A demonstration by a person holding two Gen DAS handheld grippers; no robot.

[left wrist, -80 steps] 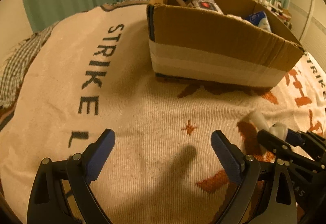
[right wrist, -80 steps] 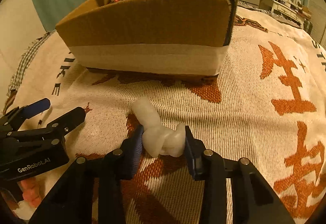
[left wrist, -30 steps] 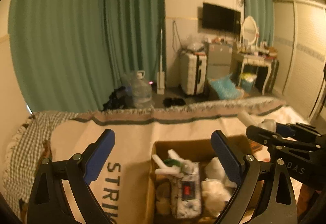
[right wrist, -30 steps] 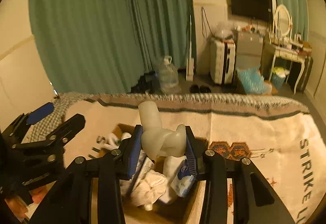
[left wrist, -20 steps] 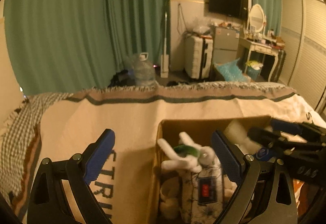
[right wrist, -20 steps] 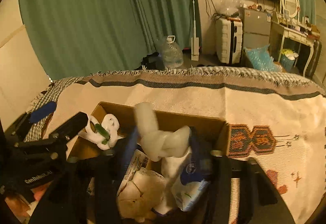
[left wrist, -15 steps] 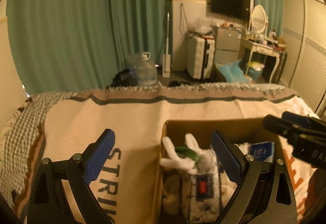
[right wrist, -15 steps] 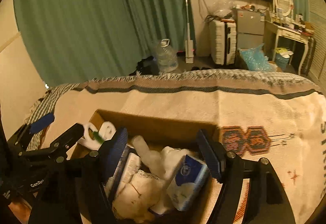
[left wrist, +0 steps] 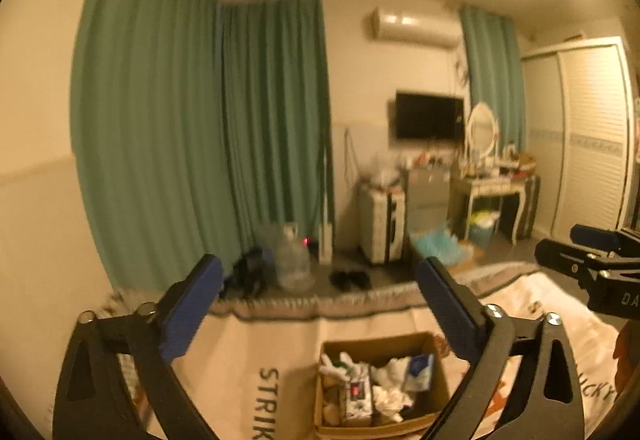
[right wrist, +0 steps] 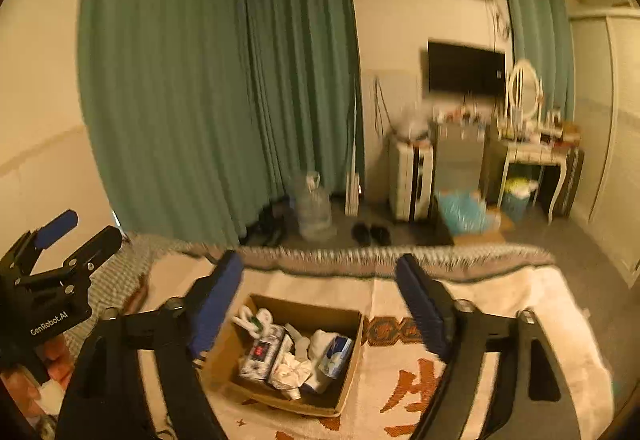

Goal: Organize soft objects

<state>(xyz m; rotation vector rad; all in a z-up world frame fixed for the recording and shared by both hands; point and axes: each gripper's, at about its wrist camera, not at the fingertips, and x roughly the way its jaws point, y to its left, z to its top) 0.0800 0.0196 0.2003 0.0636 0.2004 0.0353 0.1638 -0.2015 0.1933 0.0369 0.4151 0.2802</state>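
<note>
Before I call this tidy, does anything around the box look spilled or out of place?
Nothing stands out. The cardboard box sits upright on the blanket with the soft items piled inside. Both grippers, left and right, are open and empty.

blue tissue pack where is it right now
In the right wrist view the blue tissue pack leans against the right wall inside the cardboard box, beside crumpled white cloths.

Box (right wrist: pixel 352 324): matt brown cardboard. Blanket (right wrist: pixel 472 372): woven cloth, rough-textured, cream with orange print. Curtains (right wrist: pixel 224 88): green cloth, matt, pleated.
</note>
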